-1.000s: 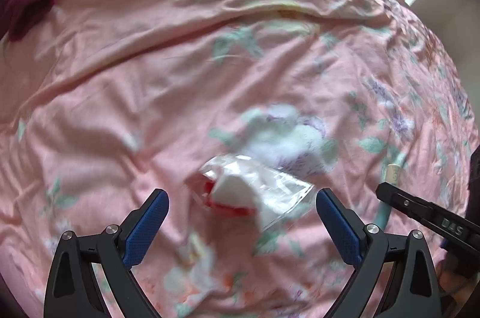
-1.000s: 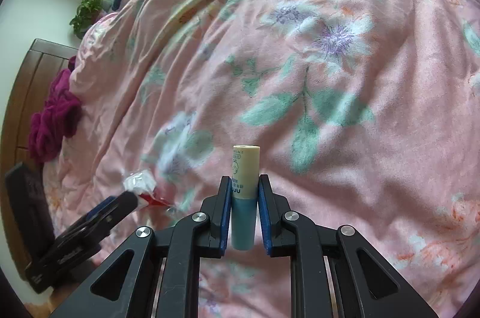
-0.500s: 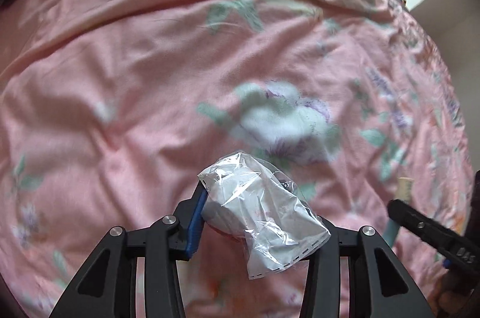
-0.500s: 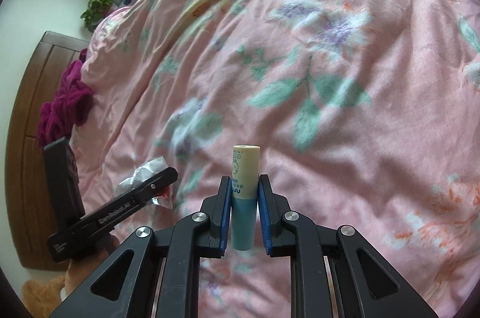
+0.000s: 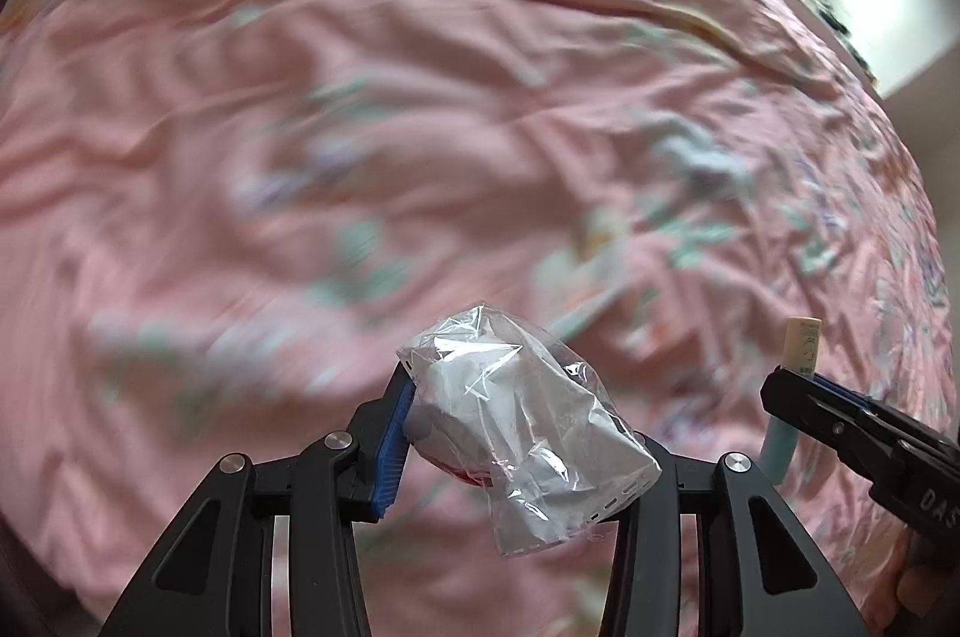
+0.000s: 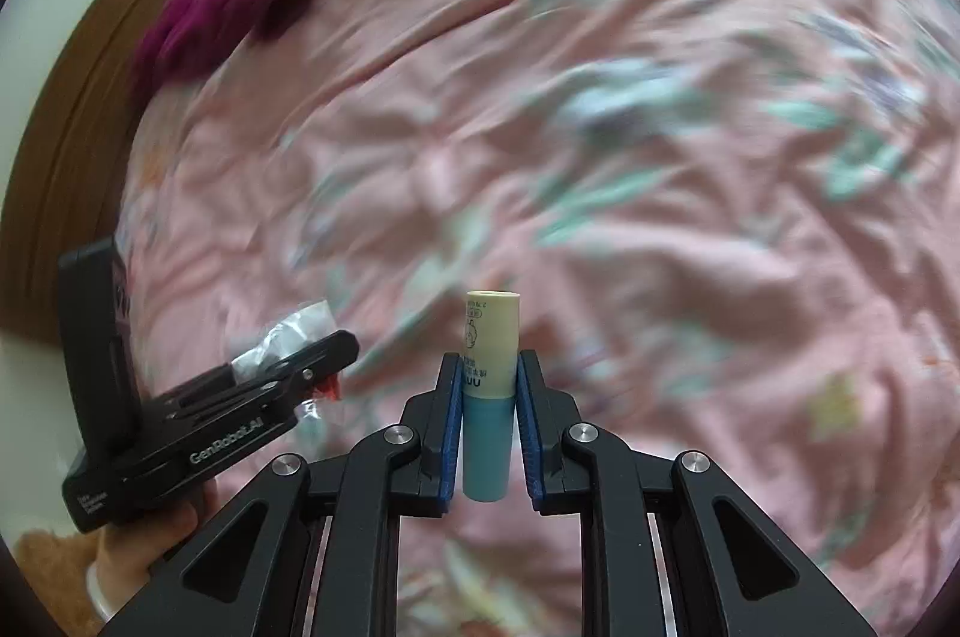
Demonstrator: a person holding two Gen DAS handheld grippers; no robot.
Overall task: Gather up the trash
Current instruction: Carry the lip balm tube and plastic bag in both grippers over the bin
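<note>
Both grippers carry trash above the pink floral bed.

The left gripper (image 5: 516, 433) is clenched on a crumpled clear plastic bag (image 5: 522, 415) with white paper inside and a trace of red at its underside — the blue pad of 1 of its fingers (image 5: 393, 448) presses the bag's left side, while the other is hidden behind the plastic. The right gripper (image 6: 489, 421) grasps a small tube (image 6: 489, 391), cream on top and teal below, standing upright between its 2 blue-padded fingers (image 6: 450, 427). Both things are held clear of the quilt (image 5: 420, 96), which is blurred in both views. From the right wrist view the left gripper shows at the lower left with a hand (image 6: 150, 547) under it — a dark red cloth (image 6: 234, 6) lies at the head of the bed beside a wooden headboard (image 6: 78, 126).
</note>
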